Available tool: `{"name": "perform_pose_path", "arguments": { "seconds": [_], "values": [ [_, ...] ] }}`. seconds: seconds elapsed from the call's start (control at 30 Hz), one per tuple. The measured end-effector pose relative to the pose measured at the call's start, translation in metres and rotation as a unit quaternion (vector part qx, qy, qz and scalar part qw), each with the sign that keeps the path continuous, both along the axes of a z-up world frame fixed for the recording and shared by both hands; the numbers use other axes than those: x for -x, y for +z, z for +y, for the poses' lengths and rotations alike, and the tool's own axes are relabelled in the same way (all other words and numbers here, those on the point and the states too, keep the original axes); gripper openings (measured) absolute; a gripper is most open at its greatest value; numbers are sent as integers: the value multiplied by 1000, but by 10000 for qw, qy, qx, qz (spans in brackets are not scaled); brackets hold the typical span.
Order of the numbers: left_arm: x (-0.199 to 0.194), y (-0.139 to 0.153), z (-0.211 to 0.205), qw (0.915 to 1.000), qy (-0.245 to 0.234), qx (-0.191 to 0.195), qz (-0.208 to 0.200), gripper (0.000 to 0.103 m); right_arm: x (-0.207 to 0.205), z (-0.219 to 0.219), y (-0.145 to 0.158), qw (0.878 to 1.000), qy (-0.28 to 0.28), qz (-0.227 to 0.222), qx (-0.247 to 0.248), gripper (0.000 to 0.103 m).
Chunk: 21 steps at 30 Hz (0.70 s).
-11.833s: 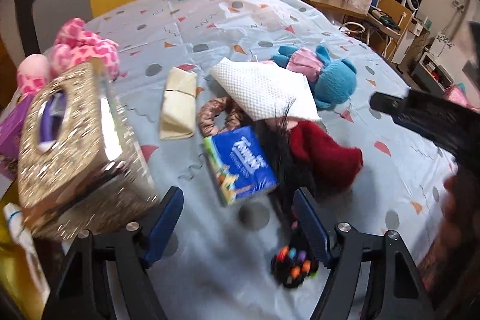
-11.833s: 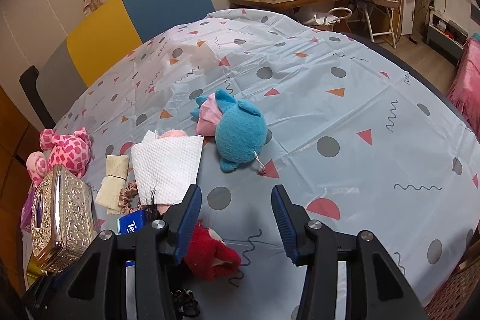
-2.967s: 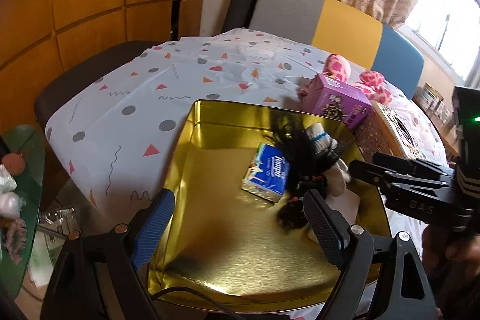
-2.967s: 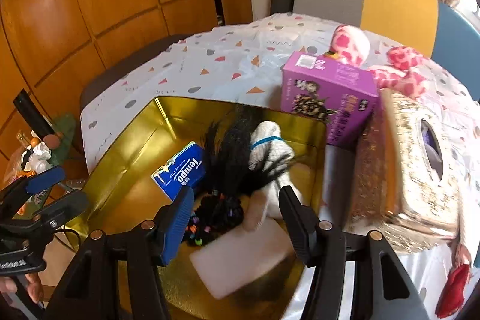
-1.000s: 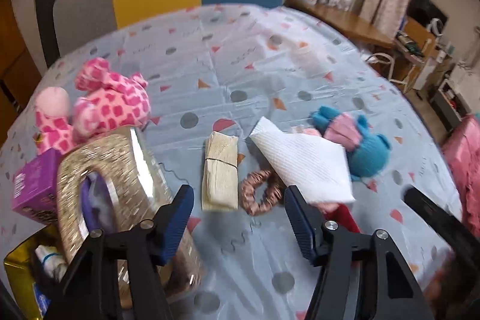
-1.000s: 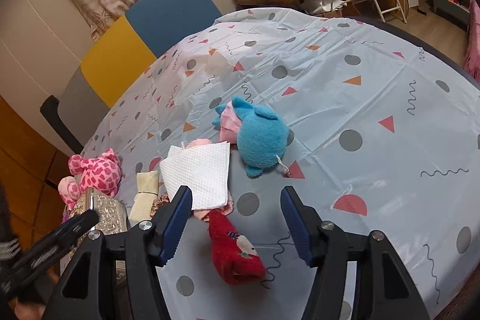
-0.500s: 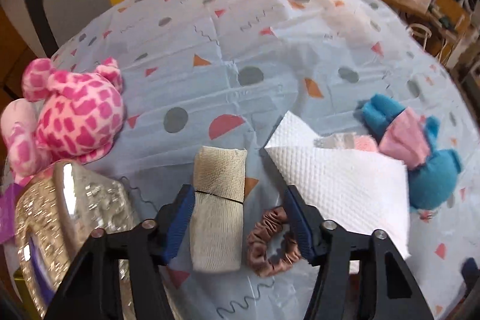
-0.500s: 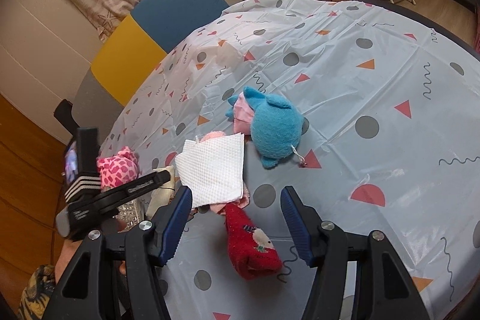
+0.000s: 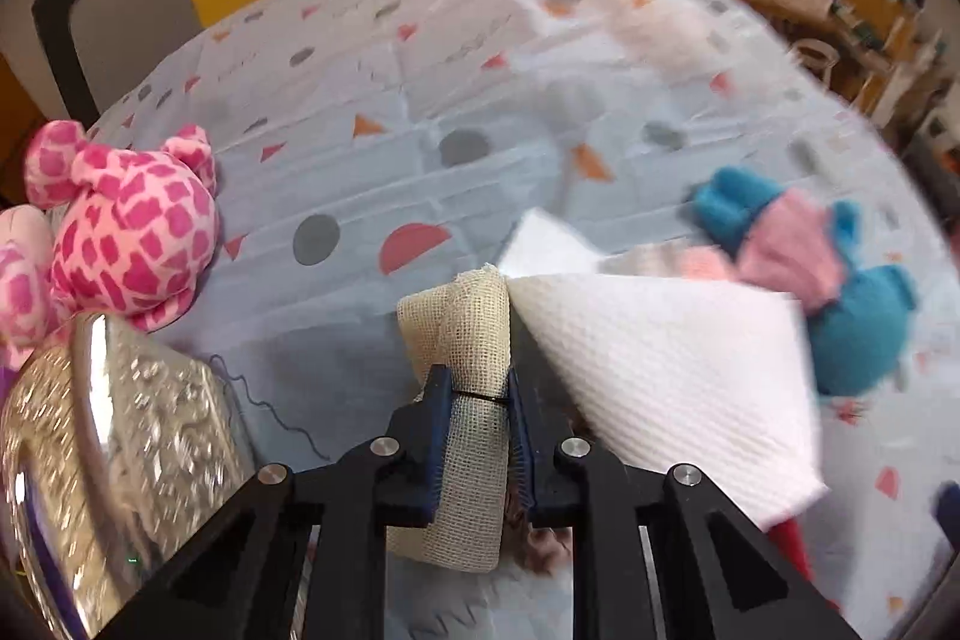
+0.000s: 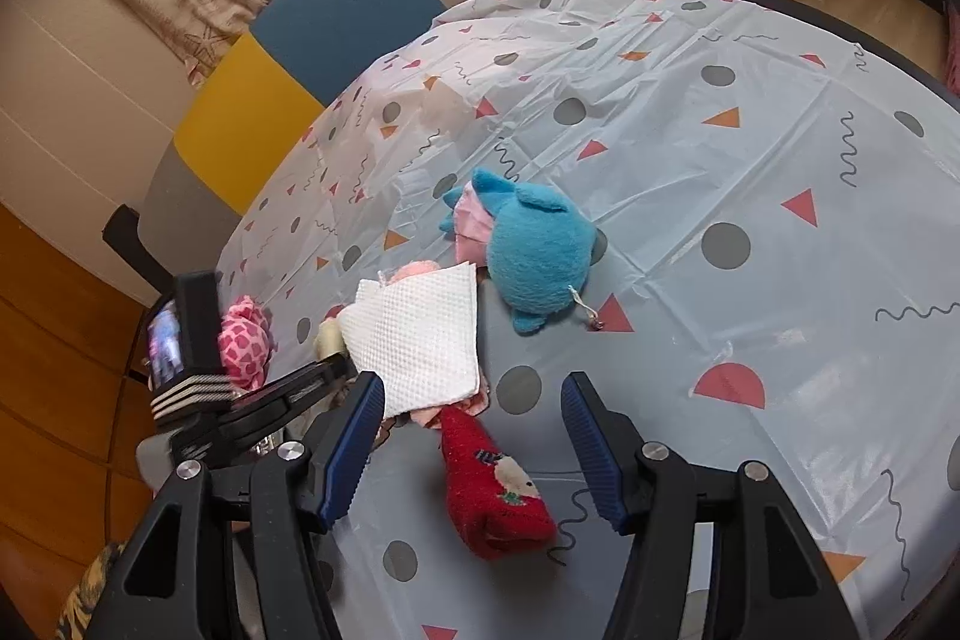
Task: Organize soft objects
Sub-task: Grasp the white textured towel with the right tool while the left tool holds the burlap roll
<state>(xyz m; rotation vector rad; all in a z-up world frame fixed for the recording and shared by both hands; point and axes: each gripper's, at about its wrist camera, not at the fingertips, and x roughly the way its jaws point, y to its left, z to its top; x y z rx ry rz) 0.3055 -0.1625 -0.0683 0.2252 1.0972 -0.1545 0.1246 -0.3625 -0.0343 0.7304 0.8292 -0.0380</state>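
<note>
Gauze roll [image 9: 474,358]: beige open-weave bandage, flattened and bound round its middle by a thin dark band. It lies on the patterned tablecloth [image 9: 372,148], its long side touching the edge of the white paper towel [image 9: 666,370].

Left gripper [image 9: 477,400]: jaws have just been closing and now pinch the roll from both sides right at the band. The cloth bulges above and below the pads, so the grip is firm.

Handling, as judged: light, soft, compressible; weave gives good friction, slip unlikely. The banded waist is the right hold, since it keeps the layers from unrolling. Loose ends may flop or snag. The paper towel touches the roll and could be dragged along on lifting.

Neighbours: a brown scrunchie [image 9: 540,544] peeks out beneath the jaws, partly hidden. A red sock [image 10: 492,484] lies near the towel, with something pink half under the towel, not identifiable. The blue-and-pink plush [image 10: 528,250] sits just beyond the towel. The pink spotted plush [image 9: 120,232] rests beside the glittery gold tissue box [image 9: 108,448].

Right gripper [image 10: 471,436]: fingers spread wide, holding nothing, hovering above the sock.

Step in hand: roll grasped, not yet clearly lifted.
</note>
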Motion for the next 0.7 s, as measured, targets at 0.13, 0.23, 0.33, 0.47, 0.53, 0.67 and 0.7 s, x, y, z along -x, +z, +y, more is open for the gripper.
{"name": "perform_pose_path", "arguments": {
  "seconds": [0.13, 0.23, 0.33, 0.47, 0.53, 0.67, 0.7],
  "values": [
    [29, 24, 6, 9980, -168, 587, -150, 19, 1, -4, -2, 9999, -88, 33, -60, 62],
    [59, 36, 10, 9954, -439, 822, -201, 19, 0, -2, -3, 10000, -46, 74, -21, 62],
    [100, 43, 19, 9906, -771, 1112, -199, 19, -1, 1, -4, 9999, -10, 118, 58, 62],
    [158, 40, 33, 9861, -1058, 1279, -73, 19, -3, 6, -6, 9997, 77, 171, 152, 62],
    [182, 37, 39, 9856, -1179, 1210, -97, 19, -5, 12, -6, 9994, 192, 178, 236, 62],
    [212, 28, 61, 9871, -1177, 1078, -105, 19, -9, 31, -5, 9973, 607, 158, 389, 62],
    [219, 25, 68, 9880, -1159, 1017, -121, 19, -10, 38, -4, 9960, 727, 132, 504, 62]
  ]
}}
